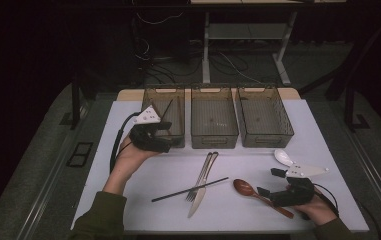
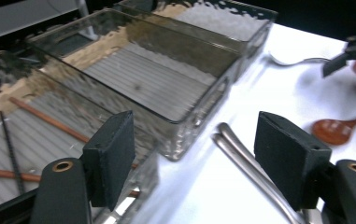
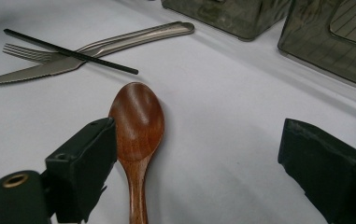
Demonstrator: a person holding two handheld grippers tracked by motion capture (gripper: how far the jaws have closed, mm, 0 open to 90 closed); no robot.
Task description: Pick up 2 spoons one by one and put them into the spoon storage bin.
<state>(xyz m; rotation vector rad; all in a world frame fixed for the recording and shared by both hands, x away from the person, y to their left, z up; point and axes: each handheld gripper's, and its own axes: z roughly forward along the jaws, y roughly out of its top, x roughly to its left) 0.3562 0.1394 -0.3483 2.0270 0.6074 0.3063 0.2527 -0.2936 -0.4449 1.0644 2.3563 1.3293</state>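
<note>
Risk lies mainly at the wooden spoon [image 3: 137, 122], which rests flat on the white table [image 1: 143, 205], front right of the middle bin [image 1: 214, 122]. The right gripper [image 1: 277, 184] hovers over it with jaws spread wide and nothing between the pads; the spoon's neck sits just beside 1 pad, well apart from the other. A closure from this offset would likely nudge the spoon sideways or pinch only its edge, so it could pivot or slip out on lifting. The thin handle lying flush on the table adds a chance that the pads scrape the surface.

The left gripper [image 1: 150, 134] sits at the near wall of the left bin [image 1: 164, 100], left of the middle bin, jaws spread and empty; chopsticks [image 2: 45, 119] lie inside that bin. A careless sweep there could bump the bin. The black chopstick [image 1: 190, 189], fork [image 1: 201, 175] and knife [image 1: 198, 200] lie crossed in front of the middle bin, so lifting 1 may drag the others.
</note>
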